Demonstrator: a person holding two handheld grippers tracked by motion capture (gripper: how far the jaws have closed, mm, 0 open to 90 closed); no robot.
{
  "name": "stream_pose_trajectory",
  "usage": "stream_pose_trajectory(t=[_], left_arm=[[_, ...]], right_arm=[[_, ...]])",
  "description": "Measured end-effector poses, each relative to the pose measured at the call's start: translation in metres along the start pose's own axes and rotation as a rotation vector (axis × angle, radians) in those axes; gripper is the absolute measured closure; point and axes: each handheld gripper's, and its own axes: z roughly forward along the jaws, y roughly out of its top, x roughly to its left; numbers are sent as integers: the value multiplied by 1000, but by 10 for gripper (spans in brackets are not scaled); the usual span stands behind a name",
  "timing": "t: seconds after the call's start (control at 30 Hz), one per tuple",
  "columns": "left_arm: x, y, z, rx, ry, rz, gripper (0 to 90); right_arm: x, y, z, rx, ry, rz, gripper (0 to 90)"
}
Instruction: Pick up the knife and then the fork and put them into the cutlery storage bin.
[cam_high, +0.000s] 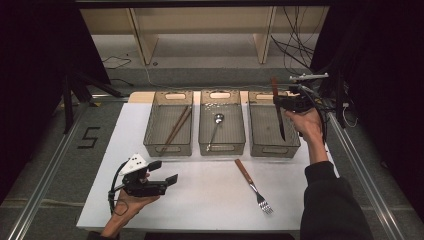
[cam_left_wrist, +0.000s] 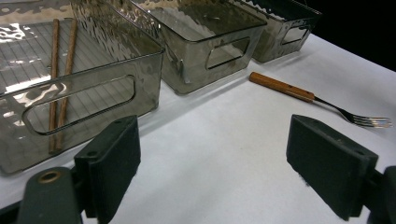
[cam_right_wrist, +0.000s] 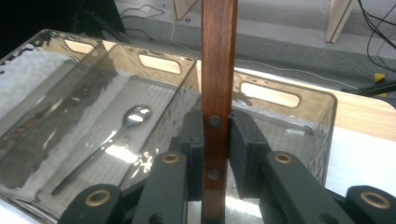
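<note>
The right gripper (cam_high: 287, 103) hung over the right bin (cam_high: 272, 146), its jaws clamped on the wooden handle of a knife (cam_high: 278, 111). The knife stood nearly upright, its dark blade pointing down into that bin and its handle rising above the gripper. In the right gripper view the handle (cam_right_wrist: 218, 70) ran straight up between the two jaws, with two rivets showing where they pinched it. The blade was cut off at the bottom of that view, so its tip and whether it touched the bin floor could not be told.

The left gripper (cam_high: 162, 174) rested low over the near left part of the white table (cam_high: 210, 195), its jaws spread wide with nothing between them.

Three clear bins stood side by side along the far half of the table. The left bin (cam_high: 166, 147) held a pair of brown chopsticks (cam_high: 176, 129), lying slanted. The middle bin (cam_high: 221, 146) held a spoon (cam_high: 215, 131), bowl toward the far end. A fork (cam_high: 253, 186) with a wooden handle lay on the bare table in front of the bins, well apart from both grippers, tines toward the person.

The wavy walls of the bins blurred what lay behind them. Beyond the table the floor, some cables and wooden legs were dim.
</note>
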Motion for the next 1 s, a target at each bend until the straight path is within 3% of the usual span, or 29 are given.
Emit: stream_pose_trajectory(t=[0.3,1.0], left_arm=[[0,0,-1,-7,2,-1,171],[1,0,-1,-20,-5,-6,171]], right_arm=[[-9,-15,9,22,-40,-6,772],[-20,-40,28,107,-63,20,770]])
